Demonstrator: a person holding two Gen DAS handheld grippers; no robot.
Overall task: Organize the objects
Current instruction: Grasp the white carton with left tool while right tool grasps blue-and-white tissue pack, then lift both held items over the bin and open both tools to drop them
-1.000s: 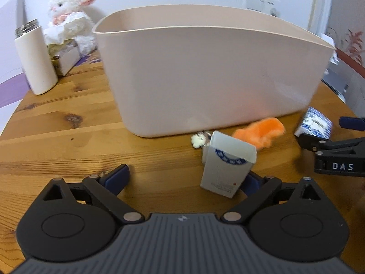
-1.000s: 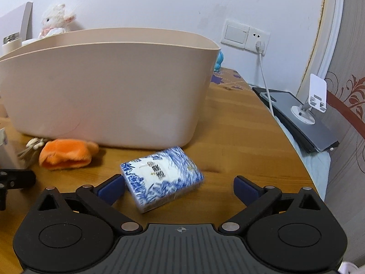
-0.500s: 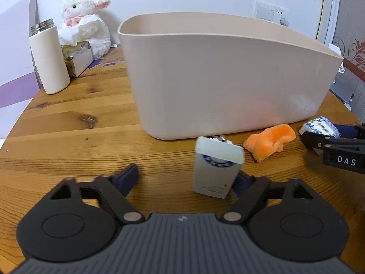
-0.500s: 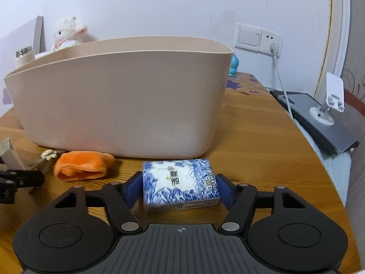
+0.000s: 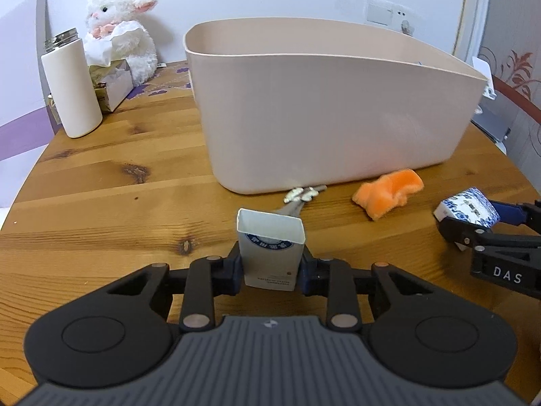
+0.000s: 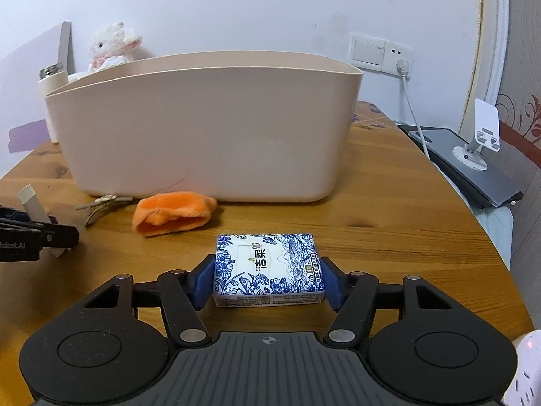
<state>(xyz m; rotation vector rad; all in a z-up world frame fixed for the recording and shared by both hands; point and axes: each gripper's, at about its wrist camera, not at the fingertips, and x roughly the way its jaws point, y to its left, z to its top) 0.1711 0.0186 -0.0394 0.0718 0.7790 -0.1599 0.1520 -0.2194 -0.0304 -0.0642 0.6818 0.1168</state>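
My left gripper (image 5: pixel 270 267) is shut on a small white box with a blue round logo (image 5: pixel 270 247), held upright over the table. My right gripper (image 6: pixel 268 280) is shut on a blue-and-white tissue pack (image 6: pixel 267 264); it also shows in the left wrist view (image 5: pixel 468 204). A large beige tub (image 5: pixel 321 108) stands behind, also in the right wrist view (image 6: pixel 203 128). An orange plush piece (image 5: pixel 389 193) and a metal hair clip (image 5: pixel 302 196) lie in front of the tub.
A white bottle (image 5: pixel 71 84), a white plush lamb (image 5: pixel 118 27) and a tissue box (image 5: pixel 113 81) stand at the back left. A phone stand on a grey device (image 6: pixel 473 155) and a charging cable (image 6: pixel 412 108) sit right. The round wooden table edge (image 6: pixel 490 237) curves right.
The left gripper has closed on the white box, which was between open fingers before. The right gripper closed on the tissue pack half a second ago and still holds it.
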